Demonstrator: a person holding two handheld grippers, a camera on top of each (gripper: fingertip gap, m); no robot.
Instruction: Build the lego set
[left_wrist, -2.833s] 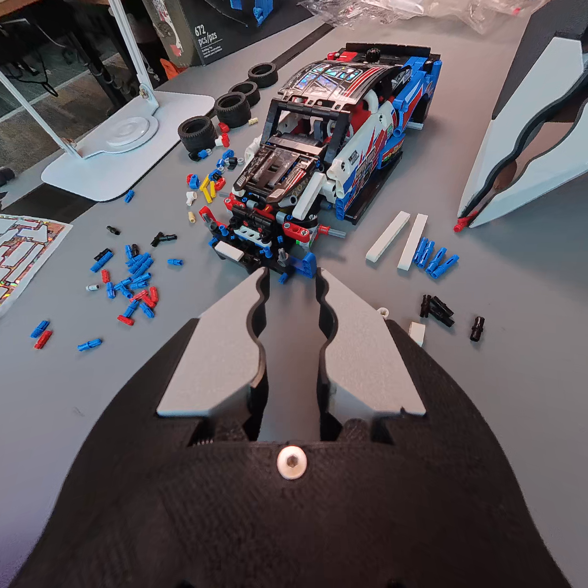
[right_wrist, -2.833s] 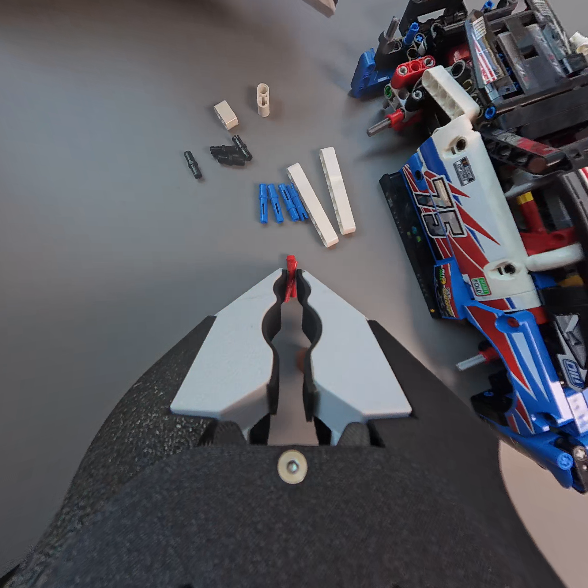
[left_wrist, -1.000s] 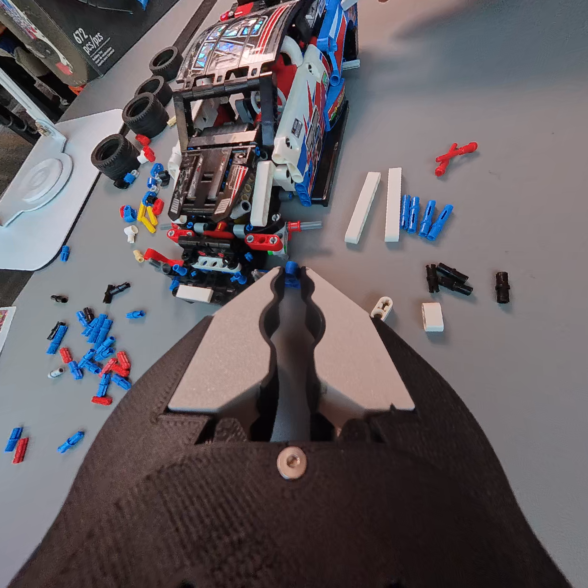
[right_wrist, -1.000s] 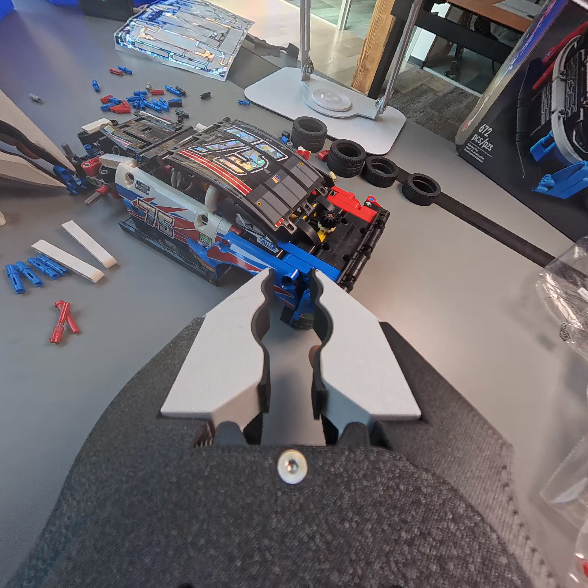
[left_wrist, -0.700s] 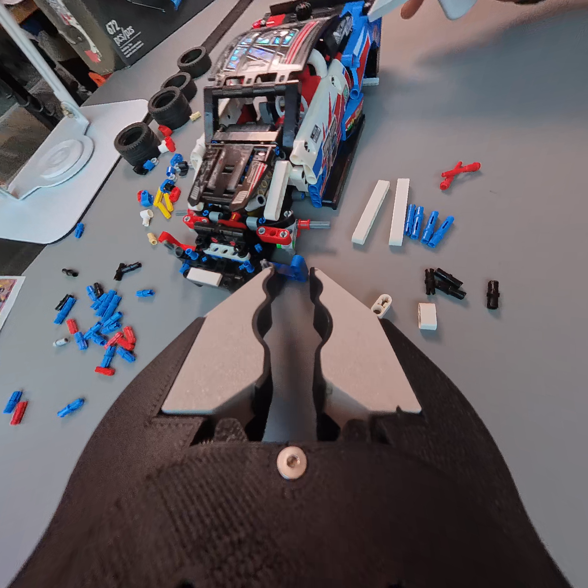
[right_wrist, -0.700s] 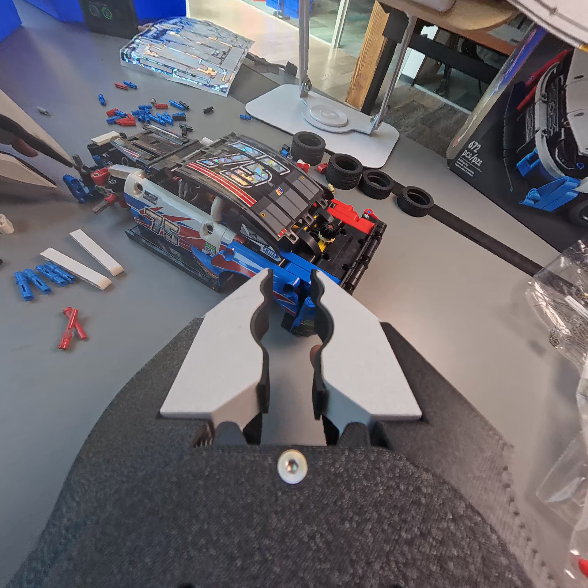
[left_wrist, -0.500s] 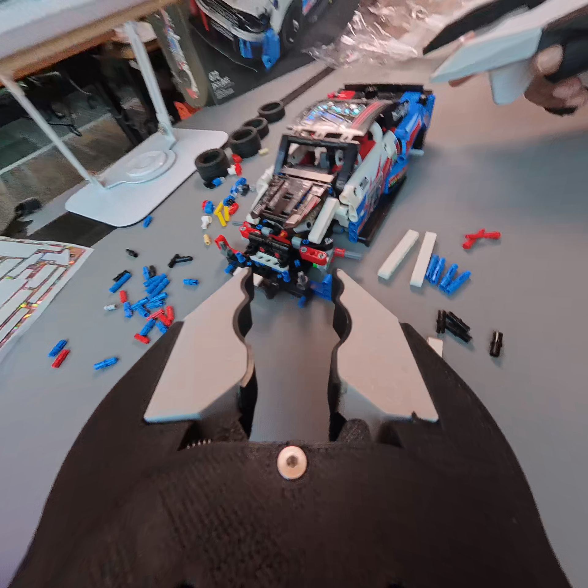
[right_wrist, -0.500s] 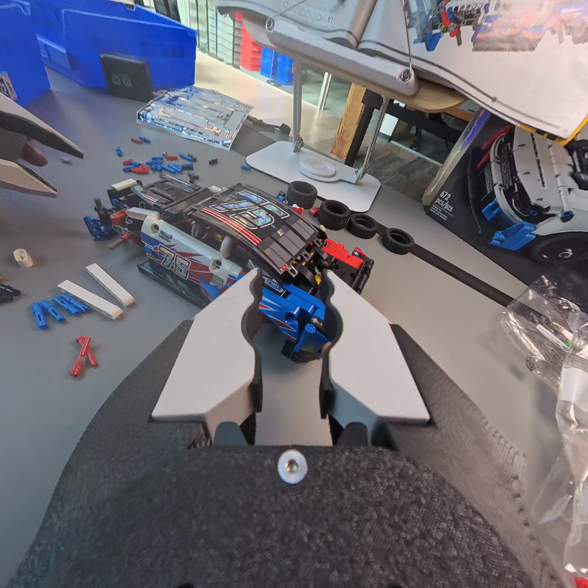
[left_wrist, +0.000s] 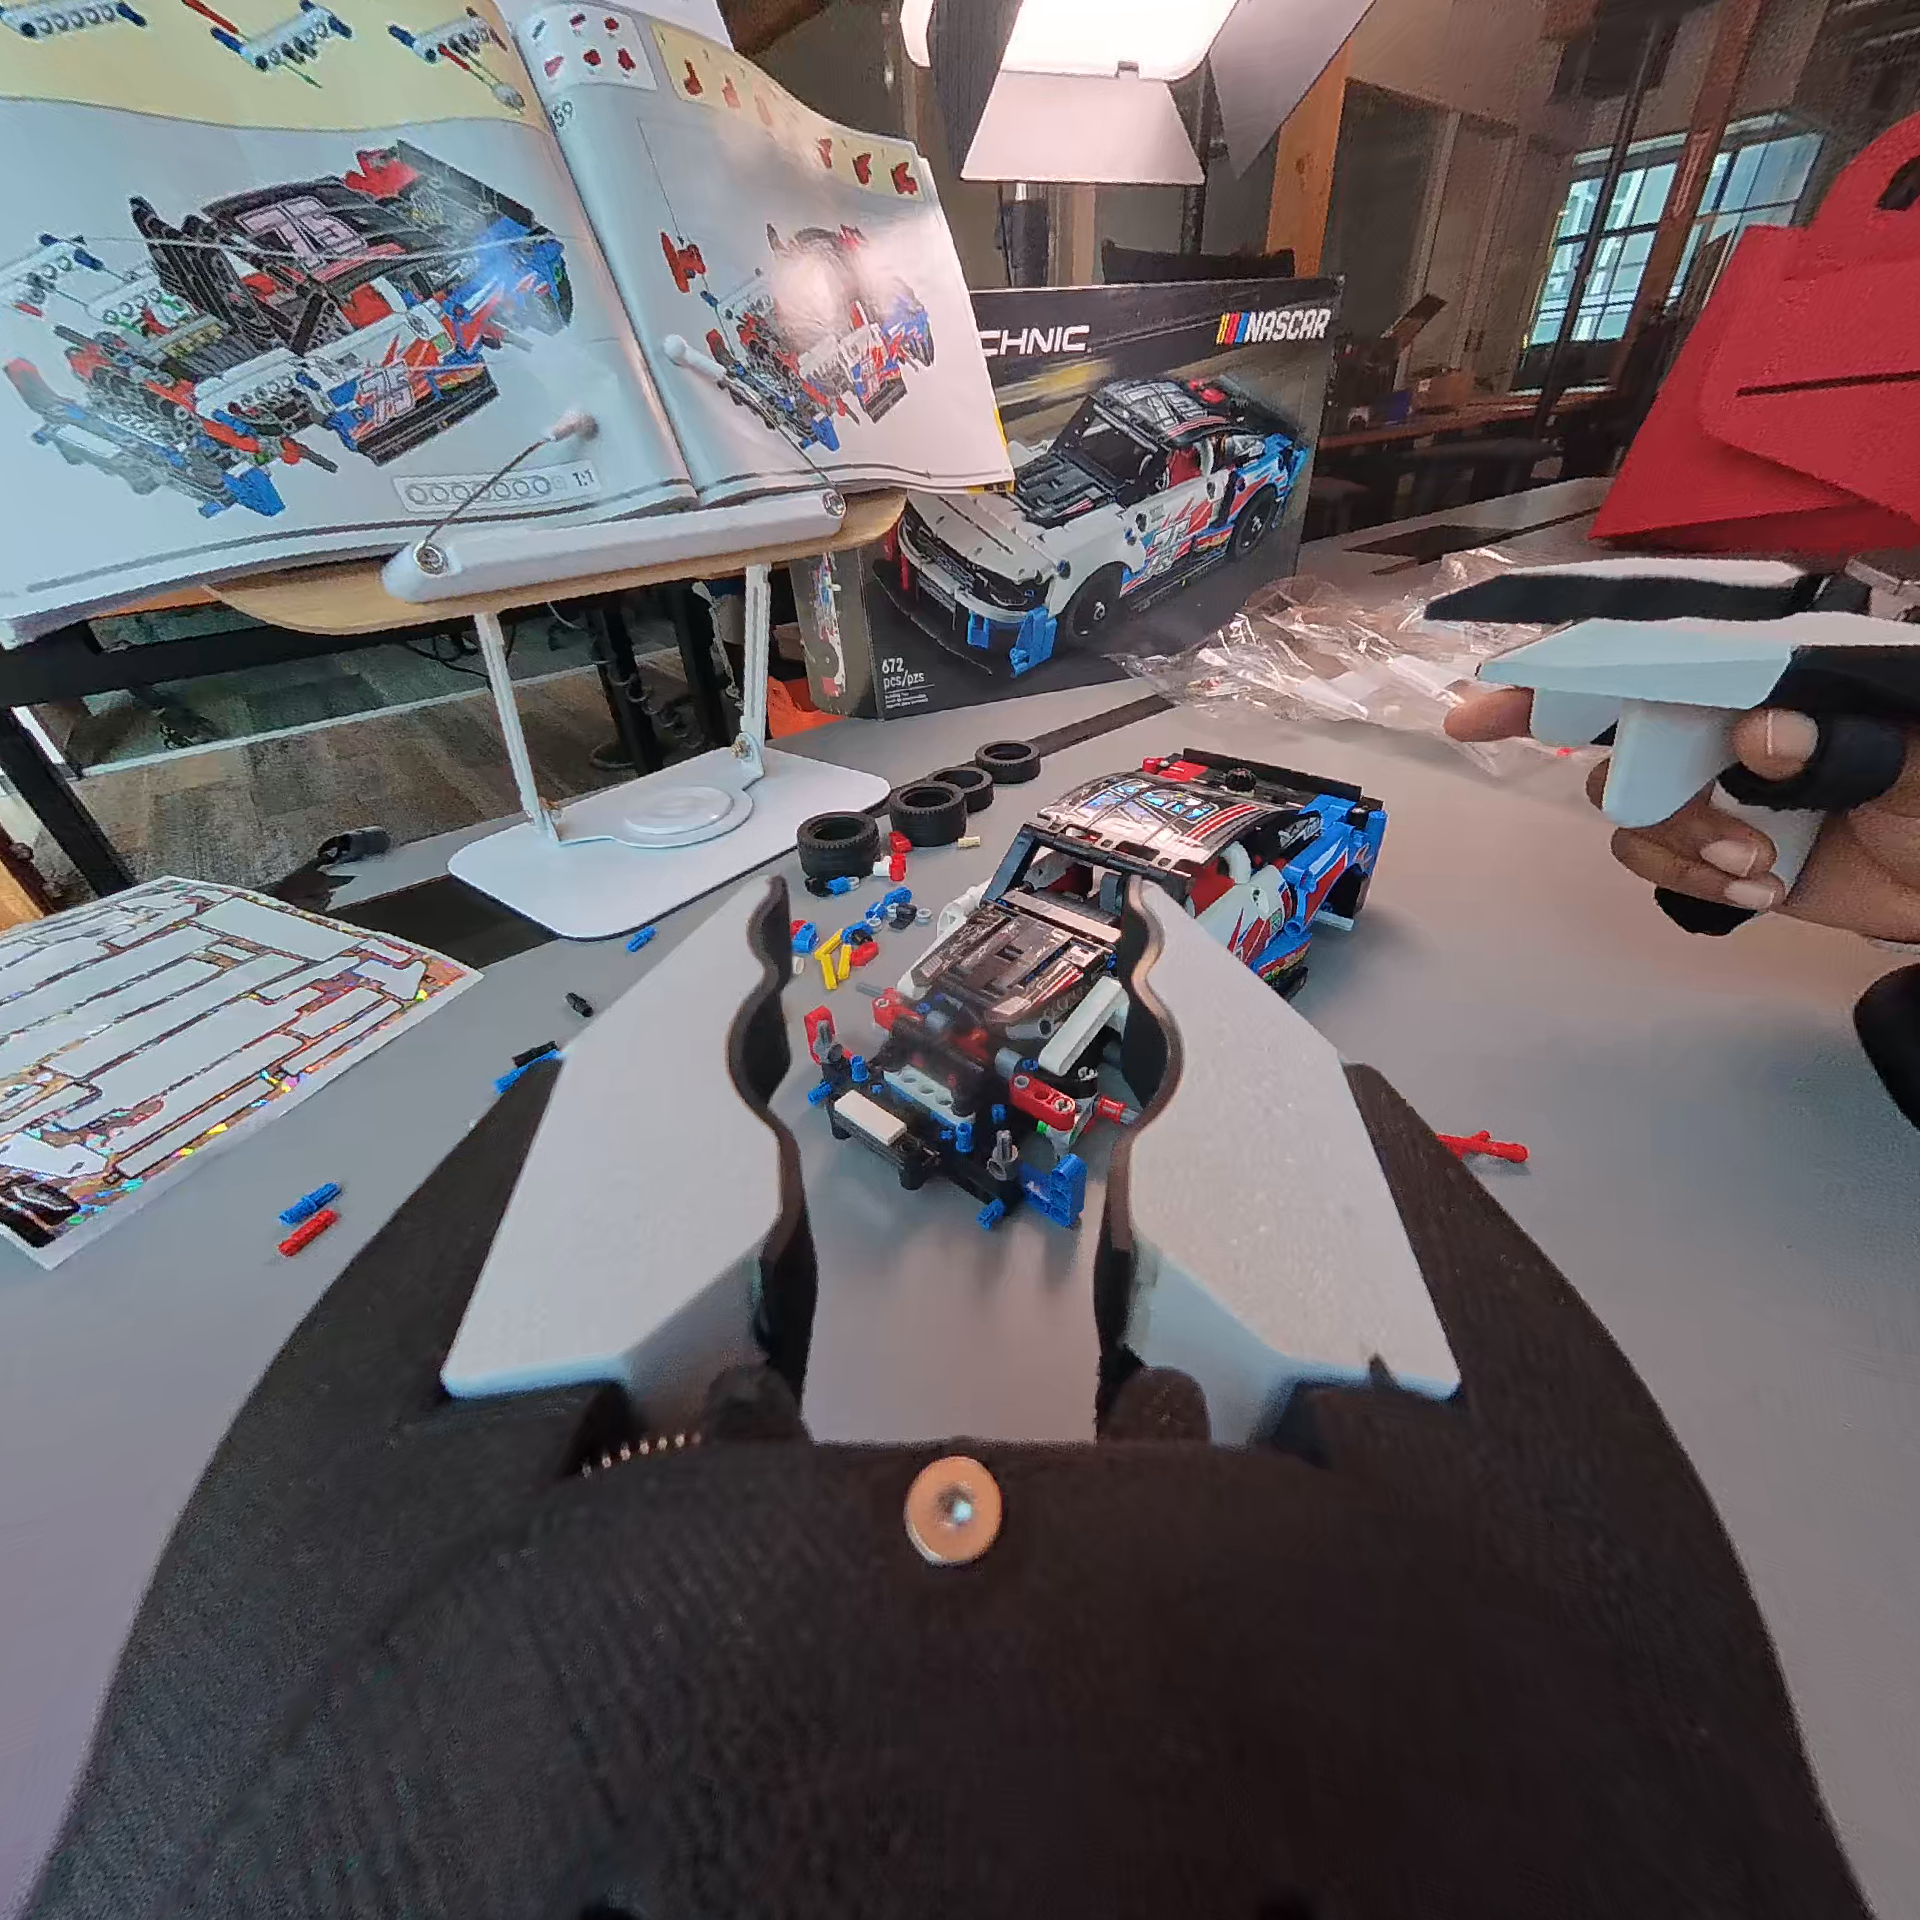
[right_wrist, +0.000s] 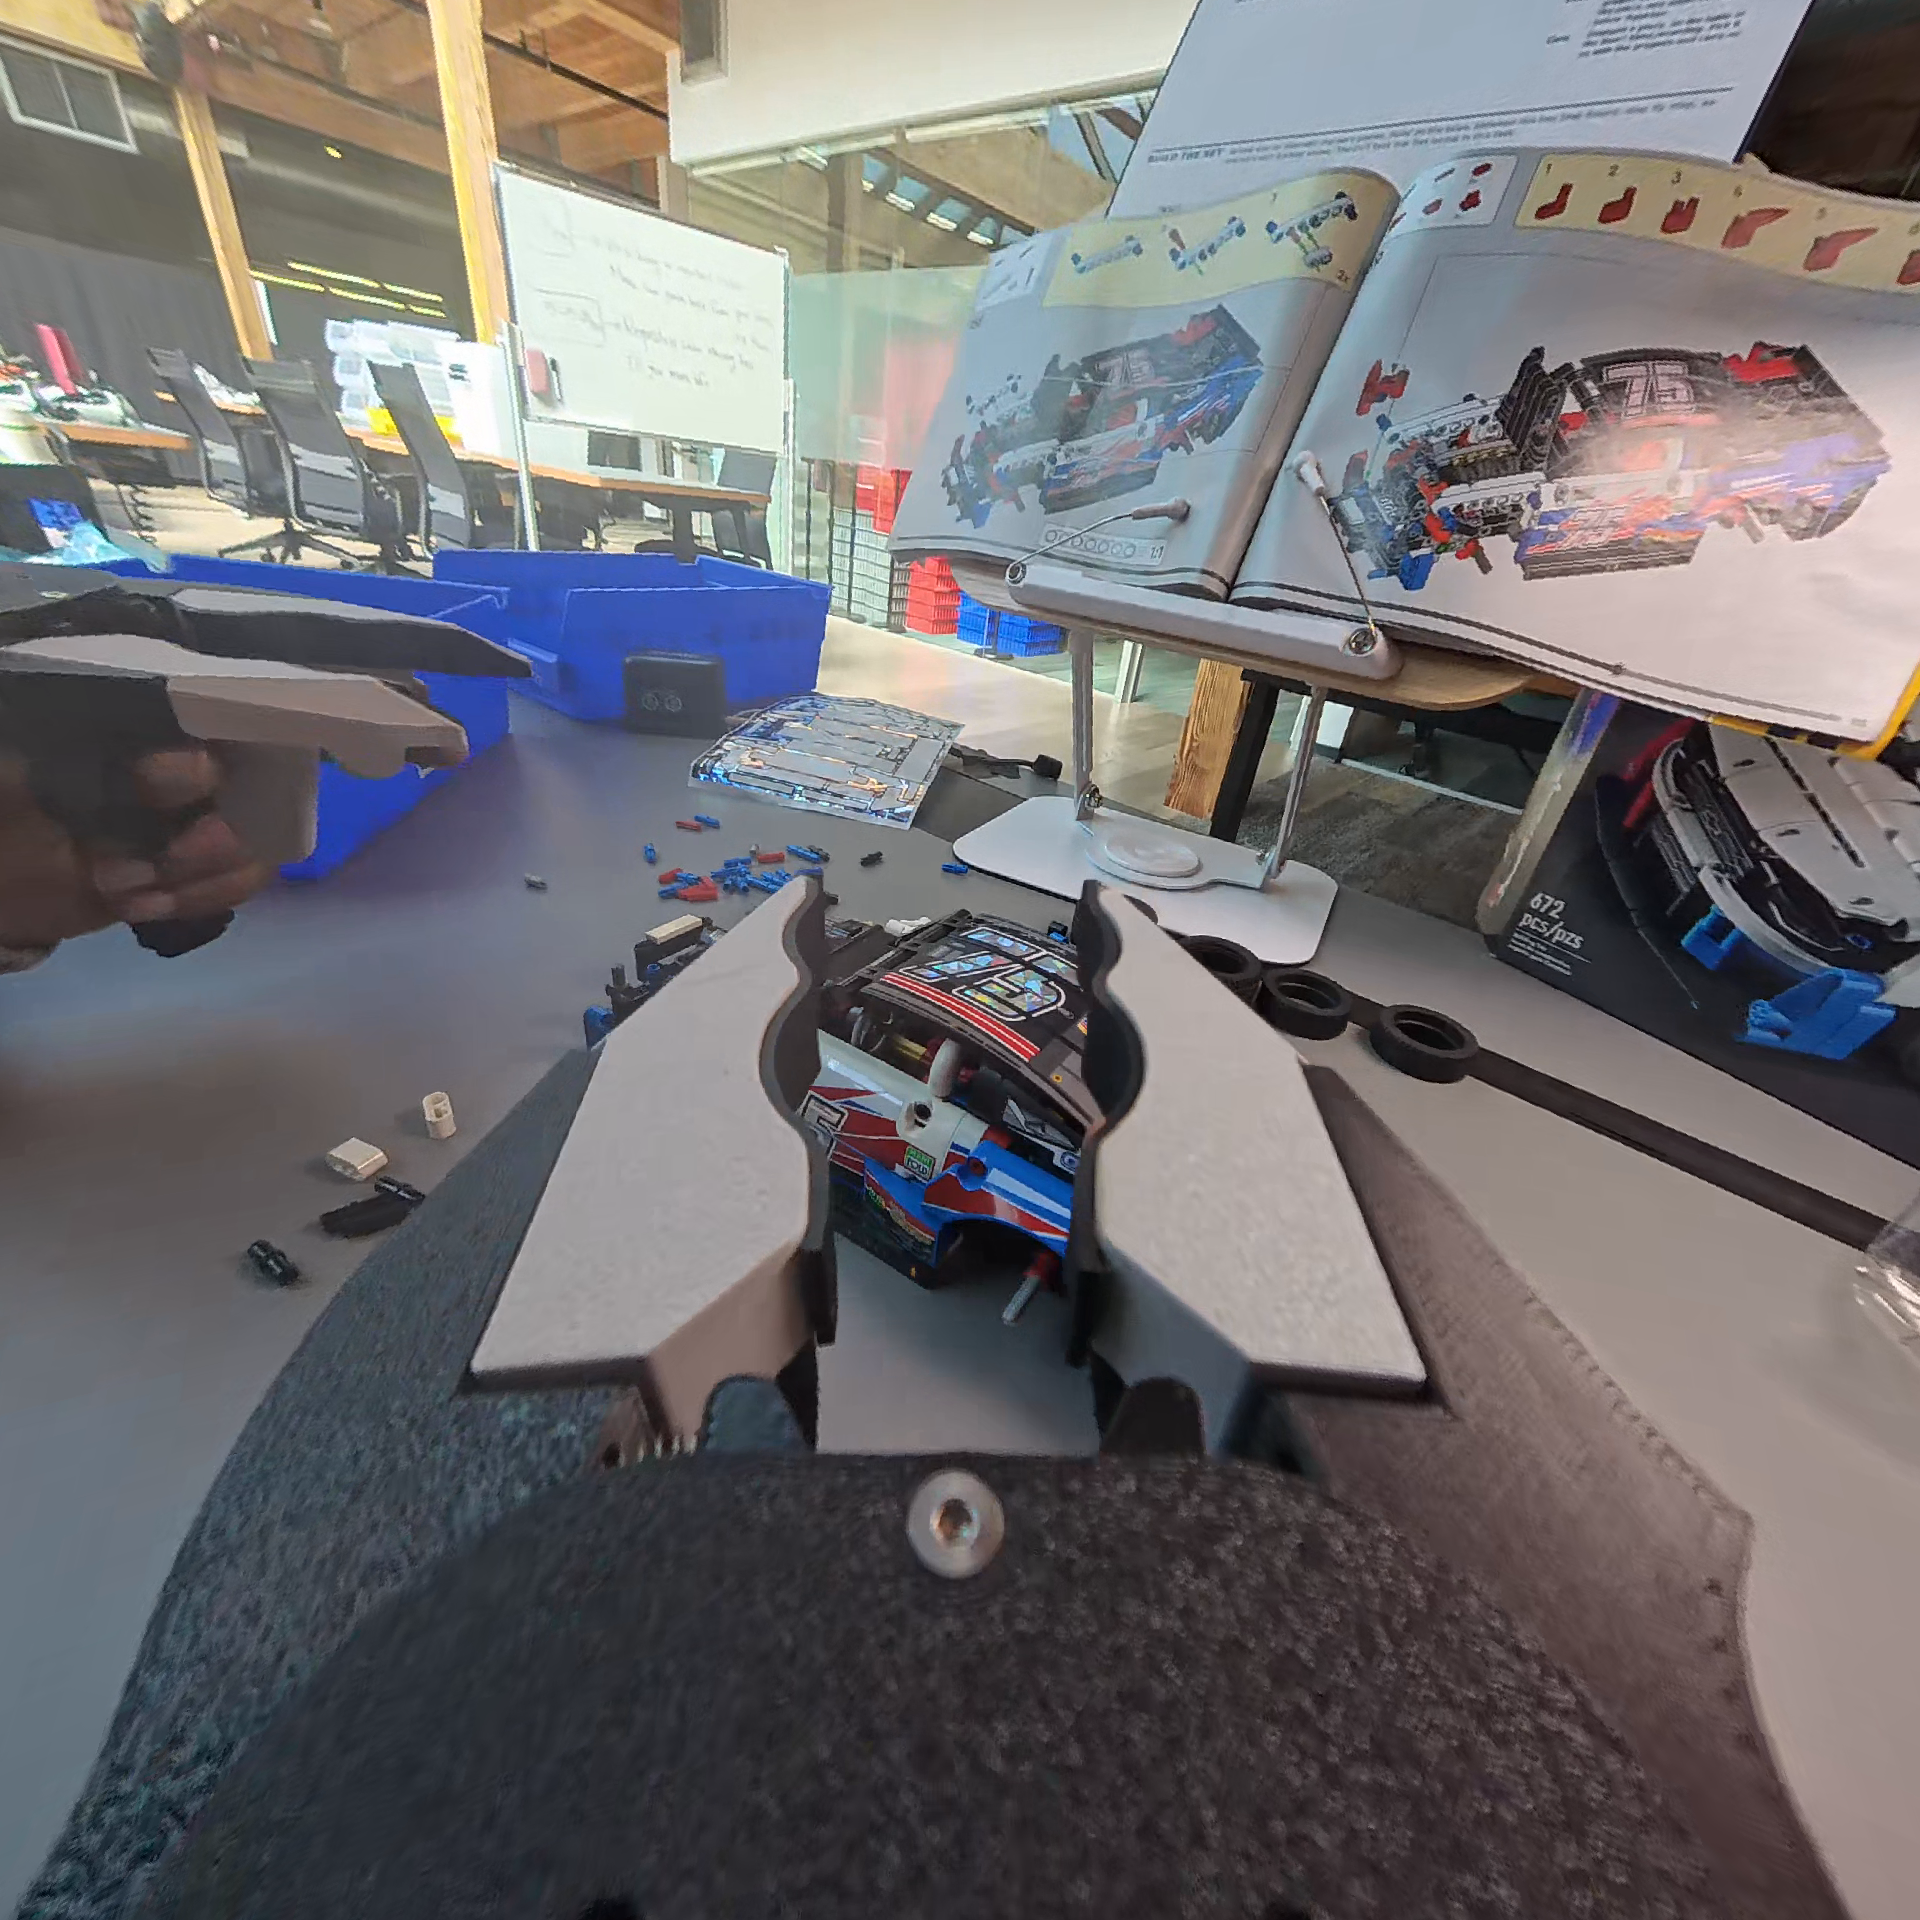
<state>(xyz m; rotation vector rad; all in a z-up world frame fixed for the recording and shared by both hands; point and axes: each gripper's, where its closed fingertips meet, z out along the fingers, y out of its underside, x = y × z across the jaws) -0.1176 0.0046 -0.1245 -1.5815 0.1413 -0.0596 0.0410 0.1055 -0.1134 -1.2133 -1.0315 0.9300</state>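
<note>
- Now both sets of jaws stand wide apart and empty: the left gripper and the right gripper each frame the lego car in the gap between their fingers without touching it.
- A second ago the left jaws were nearly closed at the car's blue front corner and the right jaws sat close at its blue rear; both have since let go, lifted and tipped up, so each view now takes in the room beyond.
- Just ahead of the left jaws, the car rests on the grey bench with its unfinished nose nearest them; a red pin lies to their right, loose blue and red pins to their left.
- Farther ahead, four tyres sit beside the car, unmounted.
- Beyond and above, the open instruction book on its stand faces both cameras.
- My reading: the car has just been repositioned, and the person is pausing to check the next step, so no part is in hand yet.
- The wheels and front end remain to be built.
</note>
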